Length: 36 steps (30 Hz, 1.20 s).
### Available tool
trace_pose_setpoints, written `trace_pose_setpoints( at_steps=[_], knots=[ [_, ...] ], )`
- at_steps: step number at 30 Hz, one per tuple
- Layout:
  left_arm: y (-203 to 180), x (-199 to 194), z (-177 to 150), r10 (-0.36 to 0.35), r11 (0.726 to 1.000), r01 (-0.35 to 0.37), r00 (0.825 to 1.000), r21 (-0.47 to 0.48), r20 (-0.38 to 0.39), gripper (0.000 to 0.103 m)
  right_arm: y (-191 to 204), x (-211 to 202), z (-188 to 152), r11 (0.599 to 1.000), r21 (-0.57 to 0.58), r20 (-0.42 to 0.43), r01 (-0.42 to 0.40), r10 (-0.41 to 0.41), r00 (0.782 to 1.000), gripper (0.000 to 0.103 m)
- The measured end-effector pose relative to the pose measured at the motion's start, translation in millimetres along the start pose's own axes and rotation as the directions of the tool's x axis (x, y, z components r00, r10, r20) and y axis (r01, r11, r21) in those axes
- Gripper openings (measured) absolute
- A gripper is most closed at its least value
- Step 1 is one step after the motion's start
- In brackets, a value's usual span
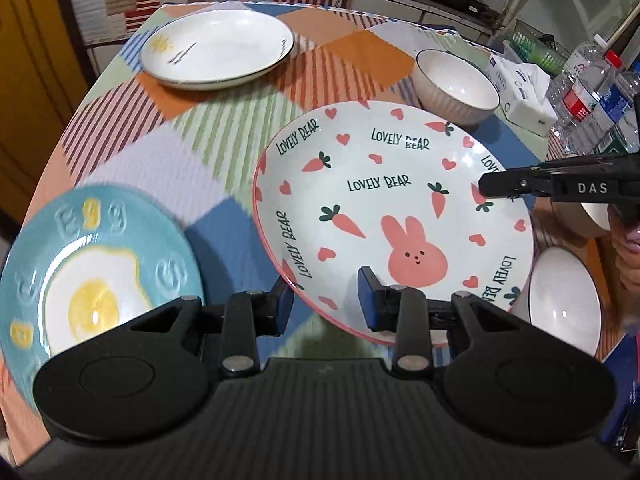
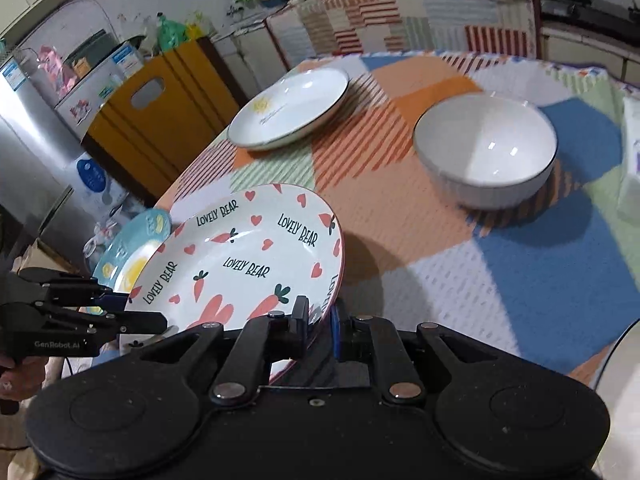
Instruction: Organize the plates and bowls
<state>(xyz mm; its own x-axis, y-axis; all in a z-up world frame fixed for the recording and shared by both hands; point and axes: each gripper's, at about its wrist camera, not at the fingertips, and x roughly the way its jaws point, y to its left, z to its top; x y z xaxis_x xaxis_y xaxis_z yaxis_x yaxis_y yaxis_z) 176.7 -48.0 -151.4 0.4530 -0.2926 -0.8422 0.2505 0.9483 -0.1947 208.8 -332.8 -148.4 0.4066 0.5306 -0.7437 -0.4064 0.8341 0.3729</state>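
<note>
The "Lovely Bear" plate (image 1: 384, 216) with a pink rabbit and carrots is held tilted above the table. My left gripper (image 1: 326, 300) has its fingers on either side of the plate's near rim, with a gap between them. My right gripper (image 2: 320, 322) is shut on the plate's (image 2: 248, 264) opposite rim; it also shows in the left wrist view (image 1: 492, 186). A blue fried-egg plate (image 1: 92, 276) lies at the left. A white plate with a sun (image 1: 218, 48) lies at the far side. A white ribbed bowl (image 1: 456, 86) stands at the right.
Another white bowl (image 1: 566, 306) sits at the near right. A tissue pack (image 1: 520, 88) and water bottles (image 1: 592, 92) stand at the table's right edge. A yellow folded chair (image 2: 160, 120) and a fridge (image 2: 32, 152) stand beyond the table's left side.
</note>
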Motion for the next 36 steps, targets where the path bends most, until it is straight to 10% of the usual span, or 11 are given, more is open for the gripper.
trace_pose_setpoints(
  at_steps=[19, 31, 36],
  knots=[
    [12.6, 74.1, 53.2, 0.029, 0.997, -0.023, 0.996, 0.074, -0.083, 0.033, -19.7, 40.9, 22.8, 0.991, -0.038, -0.029, 0.130, -0.131, 0.991, 0.021],
    [22.3, 44.1, 59.3, 0.022, 0.999, -0.018, 0.997, 0.048, -0.080, 0.033, 35.3, 43.2, 19.3, 0.911, -0.206, -0.074, 0.357, -0.378, 0.923, 0.034],
    [32.5, 9.4, 54.9, -0.010, 0.995, 0.020, 0.995, 0.098, -0.101, 0.035, 71.4, 12.7, 10.9, 0.905, -0.240, 0.016, 0.350, -0.357, 0.934, 0.048]
  ],
)
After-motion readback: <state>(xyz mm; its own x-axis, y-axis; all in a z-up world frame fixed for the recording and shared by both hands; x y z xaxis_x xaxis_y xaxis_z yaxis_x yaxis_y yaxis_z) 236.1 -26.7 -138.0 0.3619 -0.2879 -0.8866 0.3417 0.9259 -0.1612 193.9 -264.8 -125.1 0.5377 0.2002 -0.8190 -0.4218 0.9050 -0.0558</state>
